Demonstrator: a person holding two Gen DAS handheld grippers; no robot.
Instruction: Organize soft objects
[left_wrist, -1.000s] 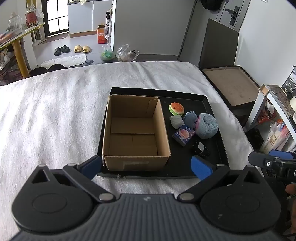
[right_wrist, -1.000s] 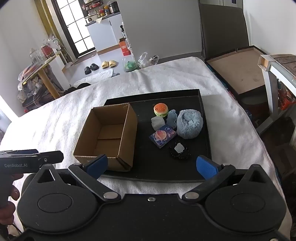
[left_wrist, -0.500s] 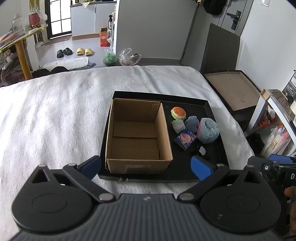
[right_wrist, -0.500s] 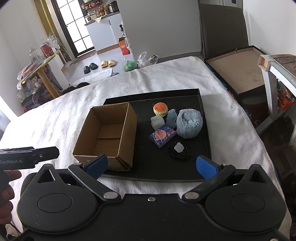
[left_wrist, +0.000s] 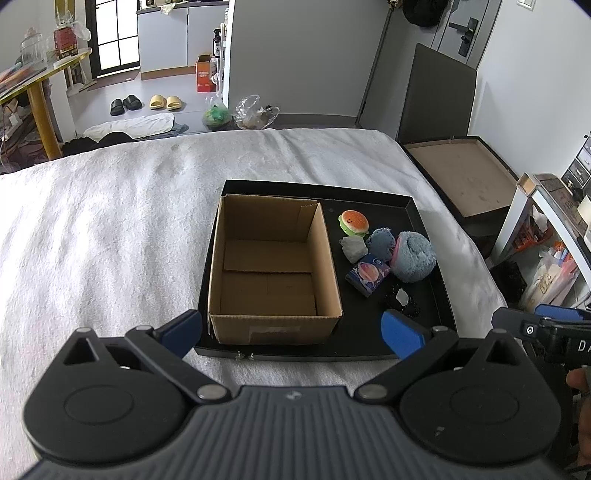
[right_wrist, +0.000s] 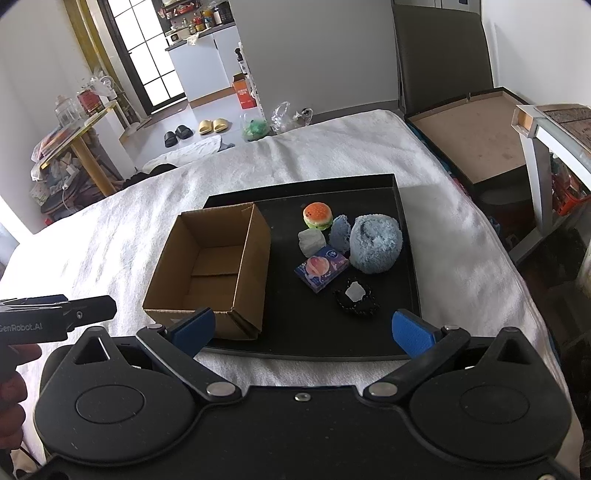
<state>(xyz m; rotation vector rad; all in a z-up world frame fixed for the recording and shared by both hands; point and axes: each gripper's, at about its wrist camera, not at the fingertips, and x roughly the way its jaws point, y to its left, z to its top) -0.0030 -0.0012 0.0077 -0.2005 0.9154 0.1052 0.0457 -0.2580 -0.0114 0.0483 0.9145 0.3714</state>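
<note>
While both claws hover wide apart, left claw (left_wrist: 291, 328), right claw (right_wrist: 302, 328), empty cardboard box (left_wrist: 273, 266) on black tray (left_wrist: 428, 236), soft toys beside it

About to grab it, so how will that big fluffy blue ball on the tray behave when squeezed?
The big blue ball looks plush, so it should compress and feel light. Its rounded shape may roll if nudged. The fuzzy surface probably grips well.

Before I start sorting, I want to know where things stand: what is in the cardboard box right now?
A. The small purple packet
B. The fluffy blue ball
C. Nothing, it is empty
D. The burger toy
C: the cardboard box shows only its bare bottom flaps, while the burger toy, fluffy blue ball and purple packet all lie beside it on the black tray.
</note>
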